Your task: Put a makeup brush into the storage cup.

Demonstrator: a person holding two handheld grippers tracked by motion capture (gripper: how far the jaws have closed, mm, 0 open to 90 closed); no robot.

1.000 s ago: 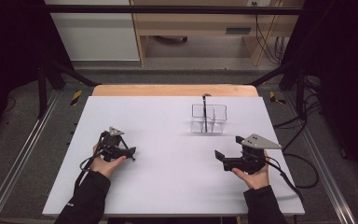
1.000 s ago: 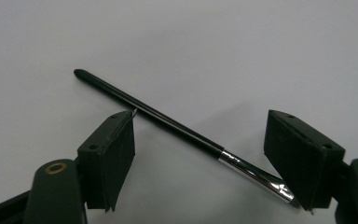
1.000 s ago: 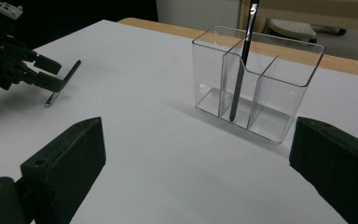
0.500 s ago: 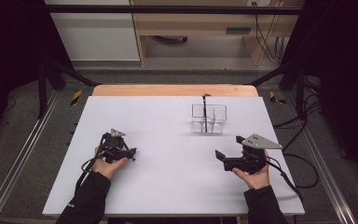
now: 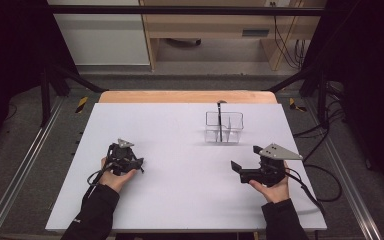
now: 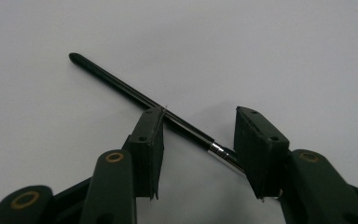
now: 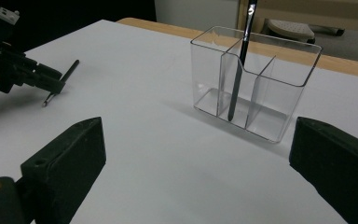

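Observation:
A black pen point(image 6: 121, 84) with a silver band lies flat on the white table point(image 5: 180, 200). My left gripper point(image 6: 200, 116) points down over it, and the pen runs slantwise between the two jaws. The jaws have just been closing; the left pad point(image 6: 151, 135) touches the pen, but the pads do not press it from both sides. The right gripper view shows this gripper point(image 7: 56, 84) and the pen point(image 7: 65, 77) at far left. My right gripper point(image 5: 246, 158) rests at the table's right, open and with nothing between its jaws.
A clear three-part organizer point(image 5: 235, 131) stands at the back right of the table, with a second black pen point(image 5: 220, 117) upright in its middle compartment. A wooden strip point(image 5: 180, 96) edges the table's far side. Cables trail from both grippers.

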